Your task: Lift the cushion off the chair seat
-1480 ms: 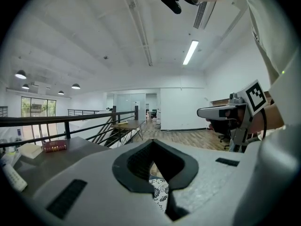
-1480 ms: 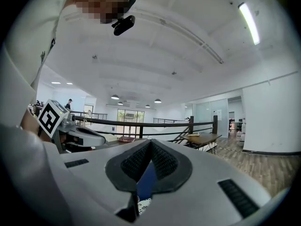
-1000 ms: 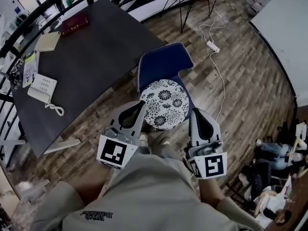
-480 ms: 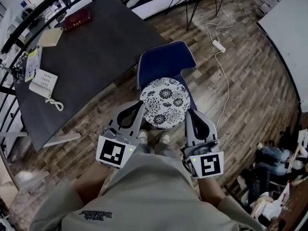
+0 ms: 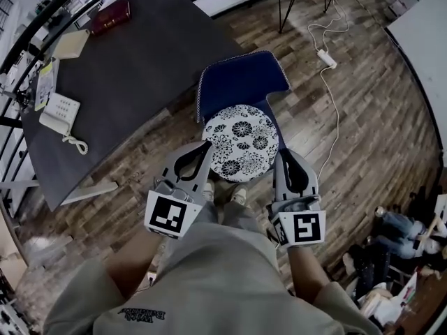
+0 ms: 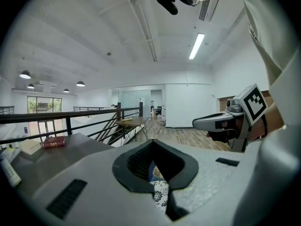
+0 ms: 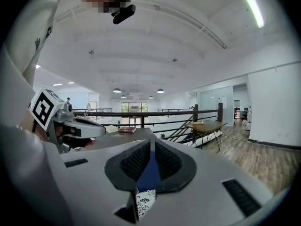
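Note:
A round cushion point(image 5: 241, 142) with a black-and-white flower print lies on the seat of a blue chair point(image 5: 241, 82). My left gripper point(image 5: 207, 147) is shut and empty, its tips at the cushion's near-left edge. My right gripper point(image 5: 280, 156) is also shut and empty, beside the cushion's near-right edge. I cannot tell whether either touches it. In the left gripper view, the cushion point(image 6: 160, 197) and chair point(image 6: 151, 171) show through the gap behind the closed jaws. The right gripper view shows the cushion point(image 7: 143, 197) and chair point(image 7: 149, 173) the same way.
A dark table point(image 5: 140, 68) stands left of the chair, carrying a desk phone point(image 5: 59, 114) and a red book point(image 5: 110, 17). A white power strip with its cable point(image 5: 326, 58) lies on the wooden floor to the right. My feet point(image 5: 237, 195) are just before the chair.
Both grippers have sunk and moved forward, from short of the cushion to its near-left and near-right edges. Both stay shut.

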